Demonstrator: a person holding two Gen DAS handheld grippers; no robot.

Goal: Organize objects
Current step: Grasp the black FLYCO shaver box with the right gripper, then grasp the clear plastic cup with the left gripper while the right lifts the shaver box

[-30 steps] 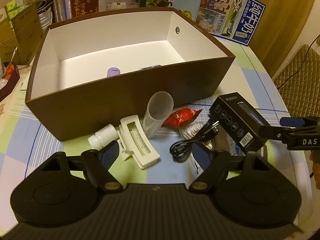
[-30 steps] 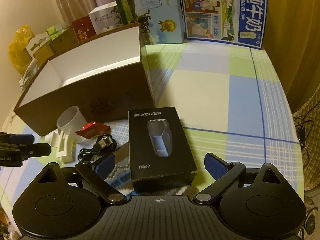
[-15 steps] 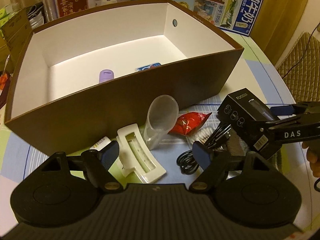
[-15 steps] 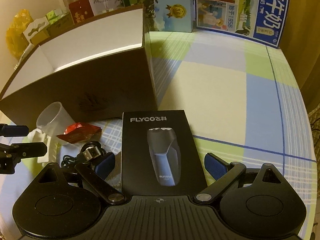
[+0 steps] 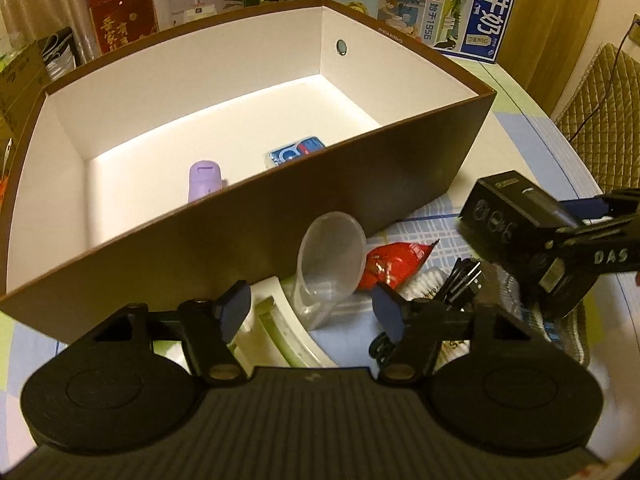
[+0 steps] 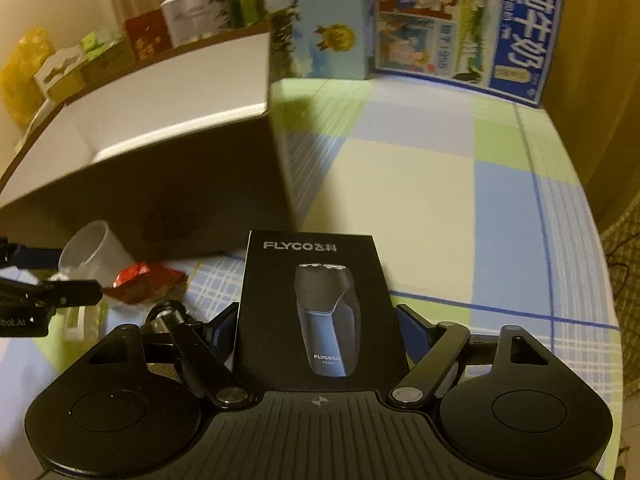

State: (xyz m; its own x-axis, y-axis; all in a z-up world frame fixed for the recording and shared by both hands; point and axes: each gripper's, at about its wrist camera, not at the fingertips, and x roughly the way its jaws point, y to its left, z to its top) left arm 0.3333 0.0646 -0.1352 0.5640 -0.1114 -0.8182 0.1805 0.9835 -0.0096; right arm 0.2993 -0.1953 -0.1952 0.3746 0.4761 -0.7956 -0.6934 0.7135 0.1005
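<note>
The right gripper (image 6: pixel 318 330) pinches one black shaver box (image 6: pixel 318 304) by its two long sides, a blue pad pressed against each; in the left wrist view the same shaver box (image 5: pixel 516 224) hangs tilted above the table, right of the heap, with the right gripper (image 5: pixel 576 236) clamped on it. The left gripper (image 5: pixel 310 310) is spread wide with nothing between its two blue pads, poised low over the loose things.

Under and just beyond the left gripper lie one white clip (image 5: pixel 280 332), one clear cup (image 5: pixel 330 256) on its side with its mouth toward the big box, and one white bottle (image 5: pixel 245 326) mostly hidden behind the left pad. Right of the cup sits one red packet (image 5: pixel 394 262), touching a bundle of cotton swabs (image 5: pixel 422 282), and one black cable (image 5: pixel 460 284) coiled beside them. A grey knitted cloth (image 5: pixel 560 328) lies under the lifted shaver box.

Behind this heap stands one brown open box (image 5: pixel 360 184) with white inner walls. Two things show inside it, near the front wall: one purple item (image 5: pixel 205 176) and one blue packet (image 5: pixel 296 152). All rests on a table (image 6: pixel 420 184) with a checked cloth in green, blue and cream. Several cartons (image 6: pixel 468 28) stand along its far edge.
</note>
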